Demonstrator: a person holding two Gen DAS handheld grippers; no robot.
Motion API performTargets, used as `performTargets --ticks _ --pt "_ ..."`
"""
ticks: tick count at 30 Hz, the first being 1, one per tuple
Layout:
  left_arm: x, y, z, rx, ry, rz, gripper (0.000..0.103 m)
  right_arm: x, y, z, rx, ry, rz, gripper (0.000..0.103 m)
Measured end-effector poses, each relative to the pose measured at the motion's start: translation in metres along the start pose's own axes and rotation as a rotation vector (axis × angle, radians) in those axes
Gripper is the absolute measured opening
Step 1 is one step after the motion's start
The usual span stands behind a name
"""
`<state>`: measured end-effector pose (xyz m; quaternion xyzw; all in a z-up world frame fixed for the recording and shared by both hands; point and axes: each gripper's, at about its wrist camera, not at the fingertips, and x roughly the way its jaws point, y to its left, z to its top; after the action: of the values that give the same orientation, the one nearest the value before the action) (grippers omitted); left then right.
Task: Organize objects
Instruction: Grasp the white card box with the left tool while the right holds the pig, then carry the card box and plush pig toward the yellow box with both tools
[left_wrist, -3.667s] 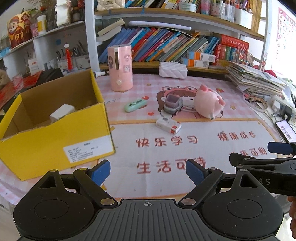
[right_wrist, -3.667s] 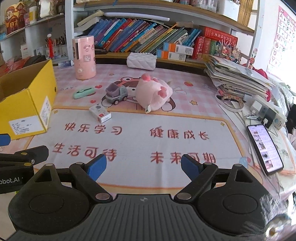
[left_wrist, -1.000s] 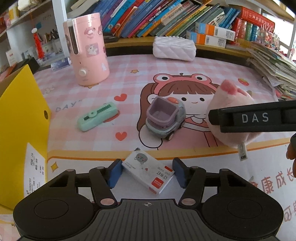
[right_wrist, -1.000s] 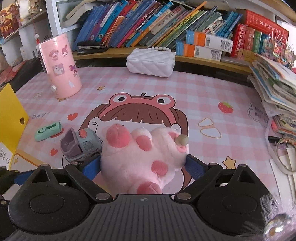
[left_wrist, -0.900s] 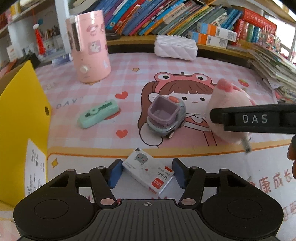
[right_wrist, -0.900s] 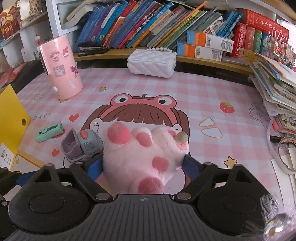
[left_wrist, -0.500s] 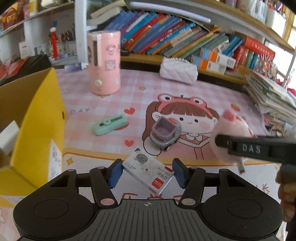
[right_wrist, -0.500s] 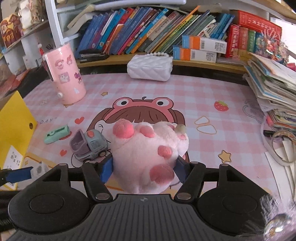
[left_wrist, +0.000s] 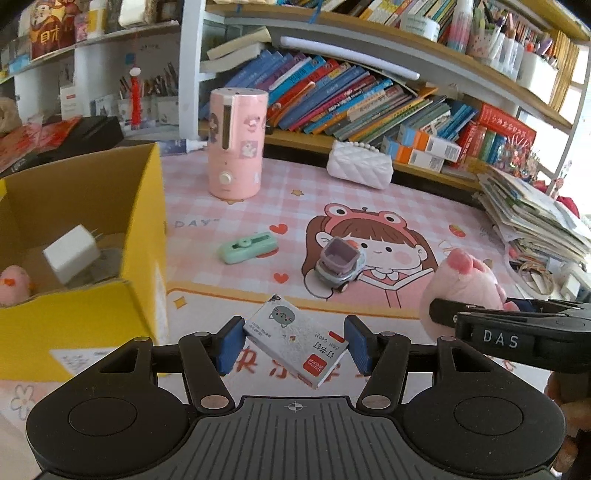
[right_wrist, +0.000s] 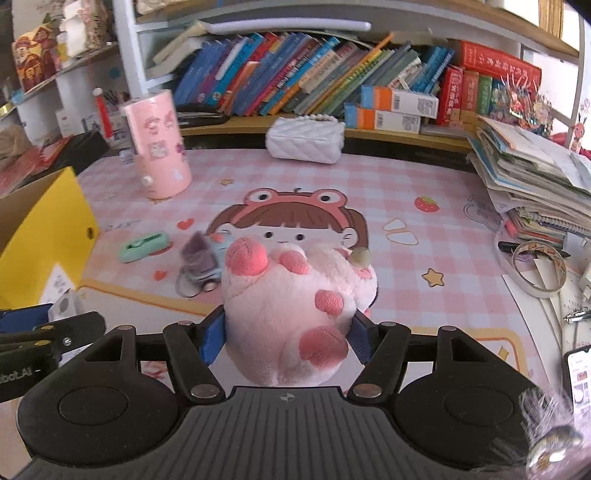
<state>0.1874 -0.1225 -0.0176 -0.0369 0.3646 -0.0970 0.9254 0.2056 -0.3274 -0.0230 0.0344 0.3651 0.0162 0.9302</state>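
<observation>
- Looking from the left wrist: the yellow box at left already holds a white charger and a small pink toy; the green gadget and toy truck wait on the worktop. The left tongs pinch the staple box, lifted clear.
- From the right wrist: the right tongs squeeze the pink plush, raised near the camera.

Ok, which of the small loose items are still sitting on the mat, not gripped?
The mint green stapler and the grey toy truck lie free; the staple box and pink plush are each gripped.
</observation>
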Motion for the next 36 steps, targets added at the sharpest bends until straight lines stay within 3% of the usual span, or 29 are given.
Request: performTargets --ticks 11,22,36 --pt "-0.048 0.04 -0.026 -0.023 -0.03 -0.022 0.058 -0.043 0.052 -0.028 -0.023 -0.015 0.009 0.064" --pt "-0.103 0.101 -0.057 -0.101 -0.049 0.028 0.058 -0.079 0.121 -0.061 -0.078 0.001 0.072 0.064" --pt "-0.151 0.149 -0.093 -0.11 -0.053 0.076 0.058 -0.1 0.187 -0.099 -0.104 0.039 0.146 0.064"
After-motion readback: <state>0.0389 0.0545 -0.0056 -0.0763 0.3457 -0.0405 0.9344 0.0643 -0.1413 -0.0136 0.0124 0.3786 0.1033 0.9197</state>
